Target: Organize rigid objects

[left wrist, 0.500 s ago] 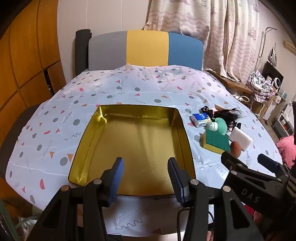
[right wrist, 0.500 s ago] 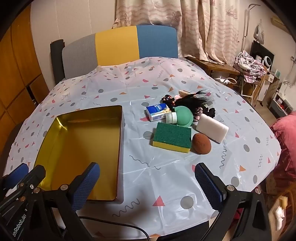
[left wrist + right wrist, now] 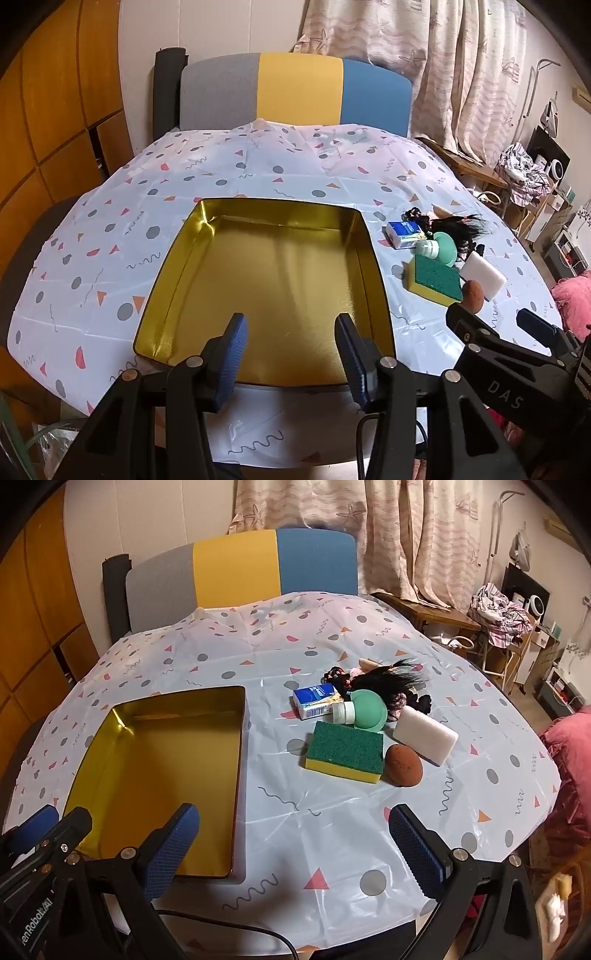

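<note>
patterned plastic tablecloth (image 3: 332, 812) looks unchanged since half a second ago; gold rectangular metal tin (image 3: 273, 280) still bare ahead of left gripper (image 3: 291, 354), right gripper (image 3: 295, 845), fingers spread, nothing sorted yet

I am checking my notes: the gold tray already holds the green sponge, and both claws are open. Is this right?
Not quite. The right wrist view shows the tray holding nothing; the sponge lies on the tablecloth beside it. Both the left claw and right claw are open.

Both wrist views look forward and down across the patterned plastic tablecloth (image 3: 110, 229) from its near edge. The left faces the shallow gold metal tray (image 3: 273, 273) closely; the right sits further right, sharing that tray (image 3: 162, 768).
</note>
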`<state>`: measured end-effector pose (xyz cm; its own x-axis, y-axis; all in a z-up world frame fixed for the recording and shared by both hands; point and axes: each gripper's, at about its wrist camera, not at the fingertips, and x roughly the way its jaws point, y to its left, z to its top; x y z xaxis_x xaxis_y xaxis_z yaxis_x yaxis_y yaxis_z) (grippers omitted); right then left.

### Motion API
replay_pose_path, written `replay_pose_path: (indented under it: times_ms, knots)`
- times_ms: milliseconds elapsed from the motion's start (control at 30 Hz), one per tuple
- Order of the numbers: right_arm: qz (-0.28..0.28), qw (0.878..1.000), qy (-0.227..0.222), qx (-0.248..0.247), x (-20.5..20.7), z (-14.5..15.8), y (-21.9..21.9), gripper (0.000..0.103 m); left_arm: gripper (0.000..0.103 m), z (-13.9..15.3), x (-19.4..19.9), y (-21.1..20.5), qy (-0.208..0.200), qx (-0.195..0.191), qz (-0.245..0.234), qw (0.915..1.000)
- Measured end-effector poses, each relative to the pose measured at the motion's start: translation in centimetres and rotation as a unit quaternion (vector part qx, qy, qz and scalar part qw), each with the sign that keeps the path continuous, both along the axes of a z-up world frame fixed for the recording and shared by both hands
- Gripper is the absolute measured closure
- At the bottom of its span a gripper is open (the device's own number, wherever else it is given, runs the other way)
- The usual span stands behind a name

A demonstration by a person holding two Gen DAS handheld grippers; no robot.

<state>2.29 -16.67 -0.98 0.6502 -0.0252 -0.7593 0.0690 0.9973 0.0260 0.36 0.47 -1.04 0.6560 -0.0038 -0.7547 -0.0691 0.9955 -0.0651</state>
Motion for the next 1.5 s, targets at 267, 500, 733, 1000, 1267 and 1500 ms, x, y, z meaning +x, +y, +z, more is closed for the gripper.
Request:
replay_pose_path:
  times_ms: [267,500,733,1000,1267,1500]
  knots:
    - [0.001,1.000,0.002,-0.003,0.3,-0.3,-0.2,0.000,0.054,0.0,-0.1,0.1,0.000,0.001,-0.002,1.0000]
    - [0.004,1.000,0.005,-0.007,0.3,-0.6,-0.1,0.000,0.054,0.1,-0.1,0.1,0.001,-0.002,0.000,1.0000]
    - [0.006,1.000,0.007,-0.007,0.3,-0.8,-0.1,0.000,0.054,-0.1,-0.1,0.3,0.004,-0.007,0.000,1.0000]
    - [0.008,1.000,0.008,-0.008,0.3,-1.0,-0.1,0.000,0.054,-0.5,-0.1,0.2,0.007,-0.007,0.001,1.0000]
    - [0.011,1.000,0.011,-0.010,0.5,-0.9,0.0,0.000,0.054,-0.8,0.0,0.2,0.012,-0.008,0.002,0.9999]
    - [0.009,1.000,0.010,-0.009,0.5,-0.9,-0.1,0.000,0.054,-0.9,0.1,0.3,0.016,-0.010,0.002,0.9998]
